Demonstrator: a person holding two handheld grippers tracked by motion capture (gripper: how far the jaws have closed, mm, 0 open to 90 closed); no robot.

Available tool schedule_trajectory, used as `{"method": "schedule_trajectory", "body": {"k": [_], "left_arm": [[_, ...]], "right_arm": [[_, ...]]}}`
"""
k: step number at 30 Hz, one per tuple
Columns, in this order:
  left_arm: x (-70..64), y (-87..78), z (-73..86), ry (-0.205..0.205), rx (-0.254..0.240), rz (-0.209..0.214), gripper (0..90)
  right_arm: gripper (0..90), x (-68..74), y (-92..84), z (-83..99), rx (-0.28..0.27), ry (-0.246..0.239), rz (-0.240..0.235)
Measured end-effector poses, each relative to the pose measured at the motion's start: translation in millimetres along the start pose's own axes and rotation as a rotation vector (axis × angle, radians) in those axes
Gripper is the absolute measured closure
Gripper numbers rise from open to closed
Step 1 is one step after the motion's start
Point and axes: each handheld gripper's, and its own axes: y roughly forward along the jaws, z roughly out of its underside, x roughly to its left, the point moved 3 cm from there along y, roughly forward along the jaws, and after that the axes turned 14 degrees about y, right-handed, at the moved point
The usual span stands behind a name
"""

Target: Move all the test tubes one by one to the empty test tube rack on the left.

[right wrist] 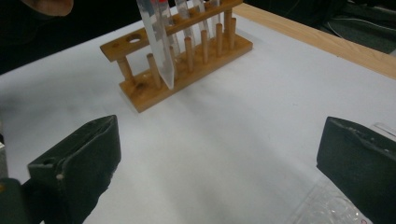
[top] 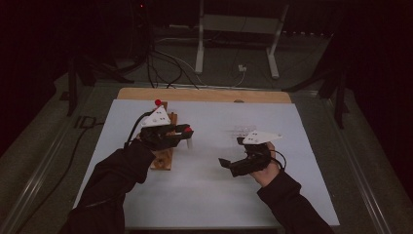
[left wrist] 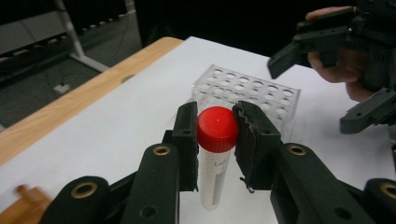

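Left gripper view: left gripper (left wrist: 217, 140) has its jaws pinching a red-capped tube (left wrist: 215, 156) just under the cap, tube upright, clear body hanging above the white counter (left wrist: 116, 121). Beyond it lies the clear plastic rack (left wrist: 245, 91), many round holes, all empty as far as can be seen. Right gripper (left wrist: 336, 60) hovers farther off, held in a hand.

High view: left gripper (top: 168, 134) sits over the wooden rack (top: 163, 156) at the counter's left side; right gripper (top: 243, 163) well apart, near the counter's middle-right, jaws spread and holding nothing.

Right gripper view: wooden rack (right wrist: 187, 56) carries several clear tubes at its far end; nearest hole empty. One tube (right wrist: 161, 46) appears blurred in front of the rack, seemingly the held one; whether it touches the rack, cannot tell.

Risks, as judgement:
- Grip is high, near the cap; the long body below could swing or tilt, and slip out if it is bumped.
- Tube tip may catch the wooden rack's top rail or pegs on the way off, tipping the rack or its other tubes.
- Clear rack looks light; a miss at a hole could shove it across the counter.
- Open right gripper could brace it.
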Motion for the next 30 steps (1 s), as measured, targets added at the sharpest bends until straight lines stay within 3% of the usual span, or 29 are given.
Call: {"method": "schedule_trajectory", "body": {"k": [10,18,30], "left_arm": [[18.9,-35.8,3.1,-0.016,0.006,-0.089,71.8],[31.5,-55.0,12.9,-0.035,0.016,-0.149,71.8],[45.3,-60.5,38.3,-0.08,0.043,-0.221,71.8]], "right_arm": [[0.0,0.1,-0.6,-0.4,-0.001,0.0,-0.018],[0.0,1.7,-0.2,-0.5,-0.004,-0.01,-0.017],[0.0,1.1,-0.2,0.1,0.001,-0.008,-0.021]]}}
